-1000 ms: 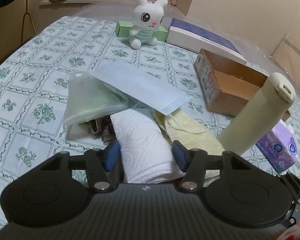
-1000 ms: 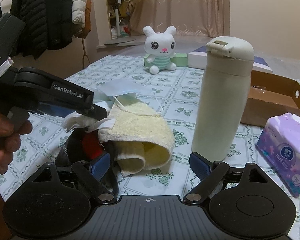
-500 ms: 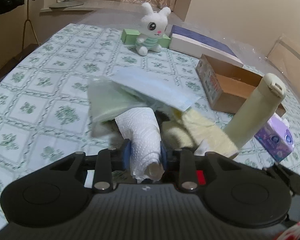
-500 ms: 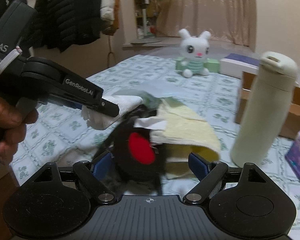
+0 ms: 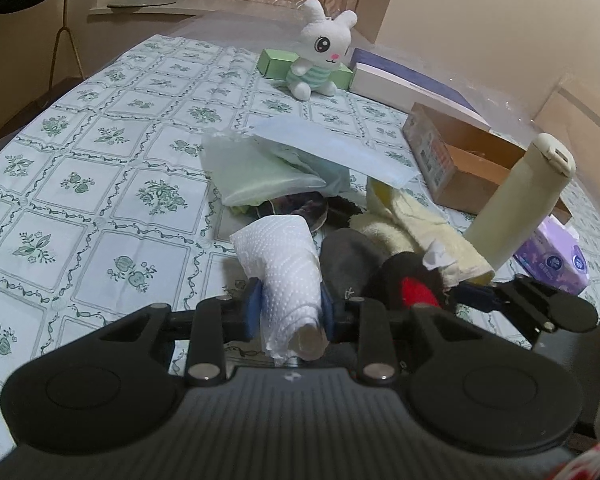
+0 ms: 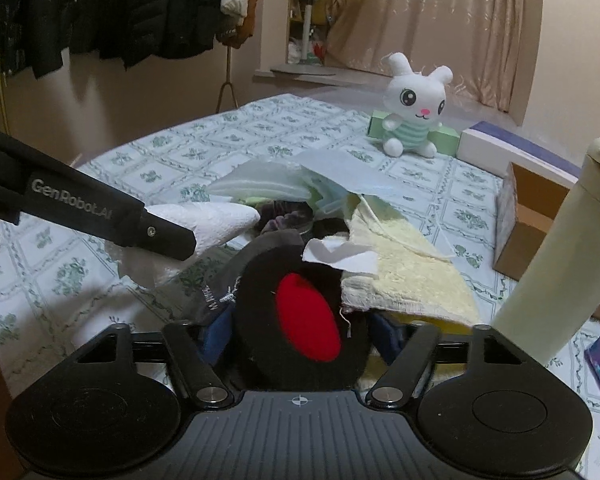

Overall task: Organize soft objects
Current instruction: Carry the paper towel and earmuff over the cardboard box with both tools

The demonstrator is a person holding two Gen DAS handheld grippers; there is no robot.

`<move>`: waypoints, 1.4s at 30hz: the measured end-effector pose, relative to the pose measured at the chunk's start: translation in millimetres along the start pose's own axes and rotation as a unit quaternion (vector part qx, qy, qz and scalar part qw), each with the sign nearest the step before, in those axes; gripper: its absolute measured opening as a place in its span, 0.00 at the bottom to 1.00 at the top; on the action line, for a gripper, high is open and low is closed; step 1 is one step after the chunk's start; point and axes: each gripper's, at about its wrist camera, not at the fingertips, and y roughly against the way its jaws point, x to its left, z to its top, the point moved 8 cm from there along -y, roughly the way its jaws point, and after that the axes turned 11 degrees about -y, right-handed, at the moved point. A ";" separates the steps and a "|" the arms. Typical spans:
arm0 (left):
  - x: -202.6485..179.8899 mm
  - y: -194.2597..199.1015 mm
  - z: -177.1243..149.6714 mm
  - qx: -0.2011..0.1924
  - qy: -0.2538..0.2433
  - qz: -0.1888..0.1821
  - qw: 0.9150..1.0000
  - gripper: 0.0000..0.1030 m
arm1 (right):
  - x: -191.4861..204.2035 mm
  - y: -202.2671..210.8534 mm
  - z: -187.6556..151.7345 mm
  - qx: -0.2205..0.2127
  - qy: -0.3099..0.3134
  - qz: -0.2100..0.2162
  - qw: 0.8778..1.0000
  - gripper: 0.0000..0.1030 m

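While the left gripper [image 5: 288, 312] is clamped on a white embossed paper towel [image 5: 282, 264] near the counter's front edge, a black-and-red soft pad [image 6: 300, 320] is enclosed by the closing right gripper [image 6: 300, 334].

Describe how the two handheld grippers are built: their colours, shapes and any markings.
Both are matte black. Each body has a ribbed grey top plate, two rounded lobes with circular insets, and linkage arms with silver pivot pins. The left gripper and right gripper carry blue finger pads. Seen from the right wrist camera, the left gripper's side reads "GenRobot.AI" in pale lettering.
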 end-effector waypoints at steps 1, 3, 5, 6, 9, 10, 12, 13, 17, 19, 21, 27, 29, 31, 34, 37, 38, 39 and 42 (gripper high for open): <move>-0.5 0.2 -0.4 -0.002 -0.001 -0.001 1.000 0.26 | -0.3 -0.7 0.2 -0.001 0.000 0.000 1.000 0.65; -1.5 0.8 -1.2 -0.005 -0.004 -0.001 1.000 0.26 | -0.6 0.0 -0.2 -0.001 -0.002 -0.003 1.000 0.64; -2.6 2.1 -1.2 -0.008 -0.005 -0.004 1.000 0.26 | -0.1 2.9 -0.9 -0.001 -0.004 -0.004 1.000 0.63; -3.1 2.9 -1.0 -0.009 -0.006 -0.005 1.000 0.25 | 0.0 4.9 -1.1 -0.001 -0.006 -0.004 1.000 0.63; -6.1 7.9 -1.1 -0.013 -0.008 -0.007 1.000 0.25 | 1.2 13.6 -4.1 0.005 -0.013 -0.002 1.000 0.62; -7.5 10.0 -0.9 -0.015 -0.009 -0.007 1.000 0.25 | 1.1 17.6 -5.3 0.005 -0.016 -0.001 1.000 0.62; -10.9 15.2 -0.7 -0.019 -0.011 -0.008 1.000 0.25 | 1.0 25.4 -7.7 0.007 -0.021 0.001 1.000 0.62; -13.1 18.1 -0.6 -0.022 -0.012 -0.009 1.000 0.25 | 0.3 29.9 -8.8 0.007 -0.023 0.001 1.000 0.62; -24.3 30.6 1.9 -0.033 -0.017 -0.013 0.999 0.25 | -5.5 50.8 -14.3 0.006 -0.033 -0.005 0.999 0.62; -32.1 36.2 3.8 -0.038 -0.021 -0.017 0.999 0.25 | -10.6 62.6 -15.8 0.001 -0.038 -0.012 0.999 0.62; -41.5 39.9 6.7 -0.042 -0.025 -0.023 0.999 0.25 | -19.1 74.4 -16.7 -0.005 -0.047 -0.023 0.999 0.62; -77.6 41.7 15.9 -0.049 -0.044 -0.050 0.997 0.25 | -56.2 103.1 -15.9 -0.020 -0.080 -0.065 0.994 0.62; -90.8 38.2 19.7 -0.049 -0.050 -0.060 0.996 0.25 | -69.5 109.6 -15.5 -0.024 -0.090 -0.079 0.993 0.62; -103.3 34.0 23.0 -0.050 -0.054 -0.069 0.995 0.25 | -82.4 113.9 -12.6 -0.028 -0.100 -0.089 0.991 0.62; -121.0 27.5 29.7 -0.051 -0.063 -0.083 0.993 0.25 | -97.5 117.9 -7.6 -0.034 -0.107 -0.101 0.989 0.62; -133.2 19.1 36.0 -0.050 -0.072 -0.091 0.992 0.25 | -107.6 119.5 -4.8 -0.038 -0.112 -0.106 0.987 0.62; -136.0 17.3 37.7 -0.051 -0.074 -0.093 0.992 0.25 | -110.0 119.6 -4.5 -0.038 -0.114 -0.107 0.987 0.62; -138.3 15.6 39.2 -0.051 -0.075 -0.094 0.991 0.25 | -113.0 118.5 -4.0 -0.038 -0.116 -0.107 0.987 0.62; -142.6 12.1 41.2 -0.049 -0.078 -0.096 0.991 0.25 | -117.8 120.0 -5.7 -0.037 -0.118 -0.108 0.986 0.62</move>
